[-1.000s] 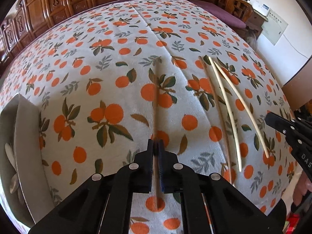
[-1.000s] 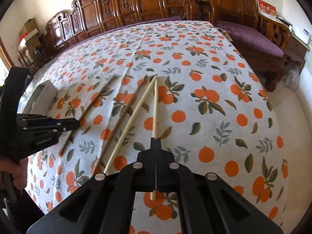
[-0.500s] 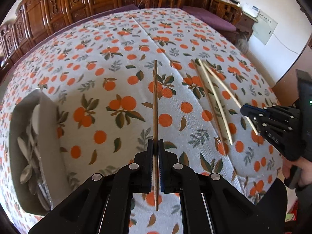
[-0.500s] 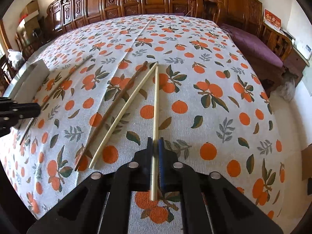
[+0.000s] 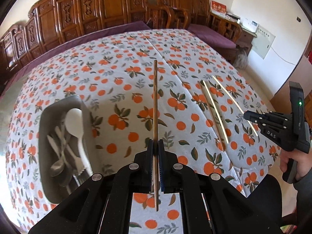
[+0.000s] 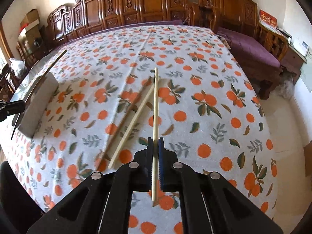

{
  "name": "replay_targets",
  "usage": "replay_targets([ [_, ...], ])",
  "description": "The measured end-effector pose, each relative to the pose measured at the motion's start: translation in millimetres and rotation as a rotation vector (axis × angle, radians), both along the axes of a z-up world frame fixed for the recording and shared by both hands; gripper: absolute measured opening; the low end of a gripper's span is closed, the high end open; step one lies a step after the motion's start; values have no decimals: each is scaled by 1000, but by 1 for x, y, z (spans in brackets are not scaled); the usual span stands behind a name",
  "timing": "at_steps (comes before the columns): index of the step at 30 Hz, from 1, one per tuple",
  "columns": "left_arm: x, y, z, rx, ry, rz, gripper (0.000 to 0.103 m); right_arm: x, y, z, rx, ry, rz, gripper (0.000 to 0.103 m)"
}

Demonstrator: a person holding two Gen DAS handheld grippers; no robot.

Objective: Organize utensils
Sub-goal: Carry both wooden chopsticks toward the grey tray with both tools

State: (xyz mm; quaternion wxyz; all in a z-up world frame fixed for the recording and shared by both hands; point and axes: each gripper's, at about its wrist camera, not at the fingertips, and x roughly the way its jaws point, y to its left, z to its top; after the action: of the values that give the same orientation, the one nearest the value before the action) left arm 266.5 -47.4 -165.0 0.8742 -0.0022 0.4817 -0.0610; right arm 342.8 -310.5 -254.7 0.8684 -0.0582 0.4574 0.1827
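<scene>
My left gripper is shut on a brown chopstick and holds it in the air over the orange-print tablecloth. A grey tray lies to its left, holding a white spoon and several metal utensils. My right gripper is shut on a pale chopstick, raised off the cloth. Left of it, a second pale chopstick and another brown chopstick lie on the cloth. The left wrist view shows the right gripper at the right, and the right wrist view shows the left gripper by the tray.
Carved wooden chairs and a bench with a purple cushion ring the table. The table's right edge drops to a pale floor. A person's hand grips the right tool's handle.
The left gripper has risen and pulled back with the brown chopstick, bringing the tray into fuller view. The right gripper has lifted its pale chopstick a little off the cloth.
</scene>
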Motion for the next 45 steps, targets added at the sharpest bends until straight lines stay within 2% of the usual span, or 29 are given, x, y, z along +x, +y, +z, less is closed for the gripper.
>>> replay_targets([
  [9,-16,28,17,-8,-40,37,4,-21,36,32,20,-46,56,6],
  [18,-27,65,15,-4,-42,91,4,-39,79,52,50,-70,137,6],
  [26,-26,103,3,4,-9,133,4,-50,113,54,72,-61,195,6],
  [33,-18,134,-21,8,41,177,4,-56,133,46,74,-39,230,6],
  [45,-3,154,-44,5,82,201,4,-60,151,37,59,-11,266,6],
])
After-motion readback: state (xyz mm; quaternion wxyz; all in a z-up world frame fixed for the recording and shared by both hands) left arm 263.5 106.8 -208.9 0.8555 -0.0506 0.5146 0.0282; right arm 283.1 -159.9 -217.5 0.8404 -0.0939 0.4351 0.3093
